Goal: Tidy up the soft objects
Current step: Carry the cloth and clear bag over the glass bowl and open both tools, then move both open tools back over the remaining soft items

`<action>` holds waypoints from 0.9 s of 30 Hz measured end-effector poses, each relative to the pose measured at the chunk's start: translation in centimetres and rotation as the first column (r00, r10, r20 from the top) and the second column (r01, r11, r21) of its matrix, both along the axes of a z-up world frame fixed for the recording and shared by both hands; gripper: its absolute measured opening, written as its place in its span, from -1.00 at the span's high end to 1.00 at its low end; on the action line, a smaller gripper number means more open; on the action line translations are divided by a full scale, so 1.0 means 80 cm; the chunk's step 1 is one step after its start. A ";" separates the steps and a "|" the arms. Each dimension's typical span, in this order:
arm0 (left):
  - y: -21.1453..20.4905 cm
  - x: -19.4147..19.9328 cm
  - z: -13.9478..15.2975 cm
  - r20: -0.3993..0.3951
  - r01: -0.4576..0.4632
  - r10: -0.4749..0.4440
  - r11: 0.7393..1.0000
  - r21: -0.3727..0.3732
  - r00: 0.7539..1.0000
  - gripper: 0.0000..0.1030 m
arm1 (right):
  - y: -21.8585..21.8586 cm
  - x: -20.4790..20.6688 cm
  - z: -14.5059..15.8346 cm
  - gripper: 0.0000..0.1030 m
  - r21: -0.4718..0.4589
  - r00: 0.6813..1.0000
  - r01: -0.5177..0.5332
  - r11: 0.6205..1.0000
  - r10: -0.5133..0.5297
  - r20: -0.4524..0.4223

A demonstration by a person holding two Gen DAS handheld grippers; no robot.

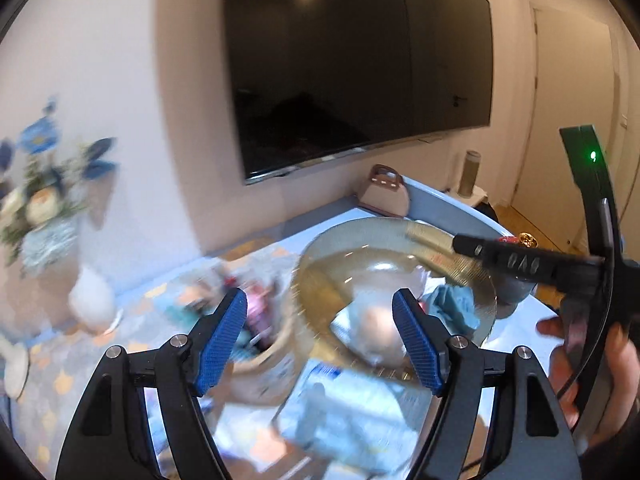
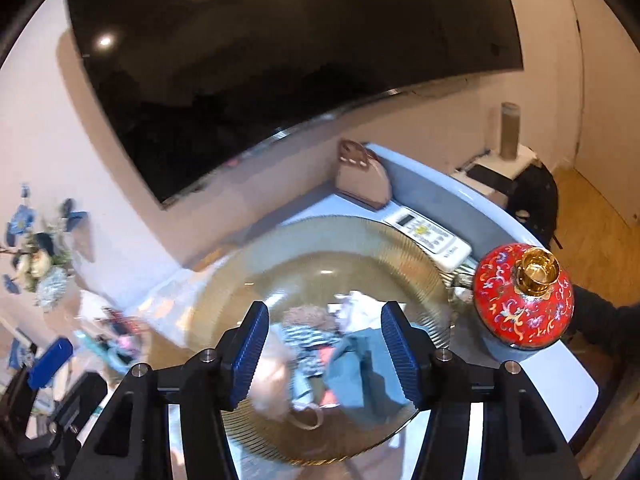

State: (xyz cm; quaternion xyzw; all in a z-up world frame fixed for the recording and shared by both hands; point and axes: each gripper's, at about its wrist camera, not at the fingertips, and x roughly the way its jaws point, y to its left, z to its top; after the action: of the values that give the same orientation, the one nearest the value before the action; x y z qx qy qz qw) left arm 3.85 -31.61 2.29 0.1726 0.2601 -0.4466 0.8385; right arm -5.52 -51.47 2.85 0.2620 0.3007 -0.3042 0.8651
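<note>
Both grippers are hanging over a round glass plate [image 2: 320,240] with a ribbed gold rim, sitting on a pale blue table [image 2: 560,384]; both views are motion-blurred.

Left gripper [image 1: 320,340]: jaws standing apart, blue pads gripping nothing. Between them, lower down on the plate, a pale rounded soft thing [image 1: 376,332] is lying, too smeared to name. A teal cloth [image 1: 456,308] is lying just right of it on the plate. Off the plate's left edge a basket-like container [image 1: 264,372] is holding pink and dark items, blurred.

Right gripper [image 2: 324,352]: jaws also parted, released, nothing pressed between the pads. Below them the soft things are sitting in a heap on the plate: a pale pink fuzzy piece [image 2: 272,380] at left, a black-and-white striped fabric [image 2: 308,340] in the middle, a teal cloth [image 2: 368,372] at right, a white piece [image 2: 360,304] behind. Whether the pads are touching the heap, I cannot tell.

Surroundings: a red vase [image 2: 524,300] with floral pattern and gold neck is standing right of the plate, near its rim. A white remote control [image 2: 428,236] is lying beyond the plate, a beige handbag [image 2: 364,180] further back against the wall. A dark television [image 1: 360,60] is hanging on the wall above. Blue and white flowers [image 1: 44,184] are standing at far left. In the left wrist view a person's hand [image 1: 592,364] is gripping the right gripper's handle at the right edge.
</note>
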 end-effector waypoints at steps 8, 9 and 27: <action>0.172 0.016 -0.011 -0.077 -0.244 0.238 0.967 -0.075 0.968 -0.51 | 0.123 0.019 0.020 -0.13 -0.048 0.980 -0.190 0.981 0.192 0.059; 0.194 0.024 -0.013 -0.079 -0.290 0.284 0.954 -0.074 0.956 -0.51 | 0.143 0.024 0.020 -0.13 -0.055 0.973 -0.219 0.974 0.223 0.065; 0.376 0.149 -0.168 -0.154 -0.726 0.721 0.687 0.031 0.676 -0.53 | 0.407 0.127 -0.122 -0.52 -0.254 0.797 -0.602 0.757 0.589 -0.132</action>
State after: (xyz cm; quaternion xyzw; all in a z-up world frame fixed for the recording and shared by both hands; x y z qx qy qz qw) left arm 15.79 -1.51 -11.15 0.0069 0.3637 -0.0948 0.9267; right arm 4.66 -18.93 -6.88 0.0195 0.3403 -0.0588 0.9383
